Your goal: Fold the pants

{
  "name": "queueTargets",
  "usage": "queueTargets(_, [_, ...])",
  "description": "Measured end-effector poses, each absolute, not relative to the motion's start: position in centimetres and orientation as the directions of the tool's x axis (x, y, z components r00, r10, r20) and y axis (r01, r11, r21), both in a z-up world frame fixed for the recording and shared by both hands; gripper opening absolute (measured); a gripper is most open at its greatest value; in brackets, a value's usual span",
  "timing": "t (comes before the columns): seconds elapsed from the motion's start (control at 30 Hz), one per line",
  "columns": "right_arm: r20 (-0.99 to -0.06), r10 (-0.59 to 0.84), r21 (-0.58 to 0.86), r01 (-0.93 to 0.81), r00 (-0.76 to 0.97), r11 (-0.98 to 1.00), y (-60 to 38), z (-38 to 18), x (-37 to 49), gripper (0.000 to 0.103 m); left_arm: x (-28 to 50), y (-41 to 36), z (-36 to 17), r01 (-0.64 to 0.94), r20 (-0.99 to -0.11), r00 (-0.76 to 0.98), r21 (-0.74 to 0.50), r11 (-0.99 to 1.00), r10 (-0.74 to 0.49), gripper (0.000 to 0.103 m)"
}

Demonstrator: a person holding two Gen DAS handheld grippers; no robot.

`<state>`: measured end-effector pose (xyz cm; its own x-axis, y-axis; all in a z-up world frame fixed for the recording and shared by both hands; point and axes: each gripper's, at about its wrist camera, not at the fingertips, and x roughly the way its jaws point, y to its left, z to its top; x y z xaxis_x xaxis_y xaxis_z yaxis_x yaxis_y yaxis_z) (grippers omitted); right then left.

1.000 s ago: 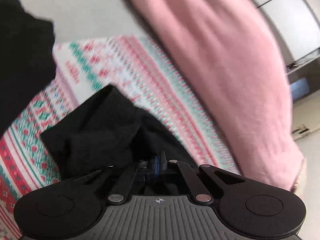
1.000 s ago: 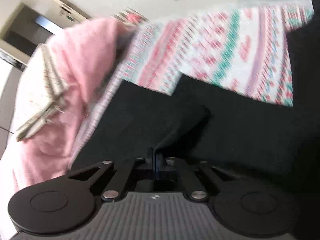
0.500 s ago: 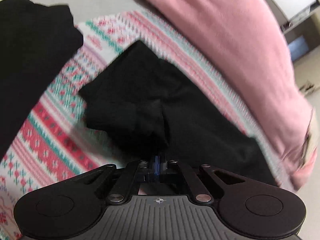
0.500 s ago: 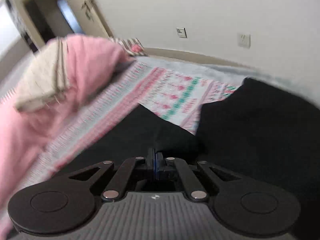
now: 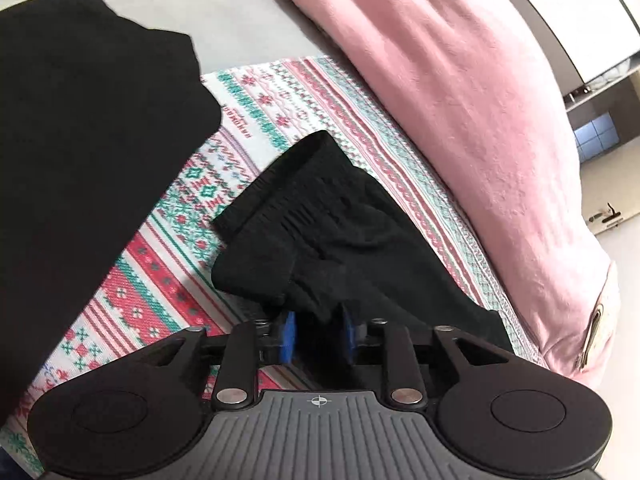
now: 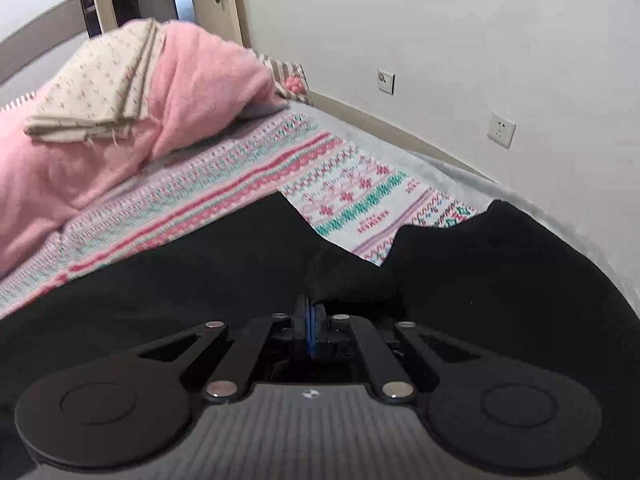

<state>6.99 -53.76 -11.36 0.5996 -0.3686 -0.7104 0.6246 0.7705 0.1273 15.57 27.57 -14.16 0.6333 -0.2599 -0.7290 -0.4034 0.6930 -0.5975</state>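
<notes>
Evidently a fold has just been laid: the black pants (image 5: 320, 240) lie doubled on the patterned blanket (image 5: 256, 112), waistband end farthest from the camera, beside the pink quilt (image 5: 460, 100).

Step in hand, by judgement: release on the left side while the right carries its fold over. To do it well, the left should back straight off so the pads do not drag the layer askew; the right should set its edge flush with the edge beneath before letting go.

Left gripper (image 5: 318, 334): jaws have just been opening, now part-way apart, blue pads (image 5: 287, 336) visible; a fold of black cloth sits between them, apparently no longer pinched.

Right gripper (image 6: 310, 332): jaws fully together, black pants cloth (image 6: 360, 276) bunched at the tips; seems clamped on it.
</notes>
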Motion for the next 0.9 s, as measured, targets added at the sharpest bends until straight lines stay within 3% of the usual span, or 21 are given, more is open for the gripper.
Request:
queueTargets(0.07, [-0.706,-0.375,0.122,0.625,0.601,0.771,-53.6,-11.2,7.2,0.000,15.7,27.8,-15.0,-0.444,-0.744,0.611,-0.605,0.660,-0.271,0.029])
queueTargets(0.13, [-0.713,-0.389,0.092,0.629,0.583,0.772,-53.2,-11.6,7.8,0.000,15.9,27.9,-15.6,-0.467,-0.746,0.598,-0.620,0.630,-0.291,0.050])
queueTargets(0.2, [-0.719,-0.392,0.078,0.627,0.574,0.775,-53.1,-11.9,8.1,0.000,16.0,28.0,-15.5,-0.473,-0.739,0.619,-0.621,0.625,-0.267,0.053])
queueTargets(0.27, [-0.721,-0.385,0.078,0.619,0.576,0.781,-53.0,-12.0,8.3,0.000,16.3,28.1,-15.4,-0.498,-0.739,0.642,-0.606,0.620,-0.207,0.049])
queueTargets(0.33, [-0.721,-0.381,0.072,0.608,0.580,0.791,-52.7,-12.0,8.5,0.000,17.4,27.6,-15.4,-0.516,-0.766,0.631,-0.534,0.670,-0.125,0.018])
queueTargets(0.4, [-0.717,-0.372,0.065,0.589,0.589,0.806,-52.2,-12.1,8.8,0.000,18.4,26.8,-14.7,-0.491,-0.764,0.643,-0.467,0.736,-0.055,0.012])
queueTargets(0.57, [-0.727,-0.341,0.069,0.557,0.595,0.827,-51.5,-12.3,8.9,0.000,19.4,25.6,-12.0,-0.405,-0.699,0.714,-0.350,0.845,0.052,0.011])
queueTargets(0.8, [-0.734,-0.369,0.010,0.553,0.570,0.833,-51.0,-12.3,8.6,0.000,20.3,26.3,-15.1,-0.397,-0.786,0.618,-0.303,0.867,0.008,0.012])
queueTargets(0.9, [-0.728,-0.378,0.000,0.552,0.571,0.834,-51.3,-11.8,8.1,0.000,19.7,26.5,-15.3,-0.390,-0.781,0.625,-0.323,0.862,-0.009,0.018])
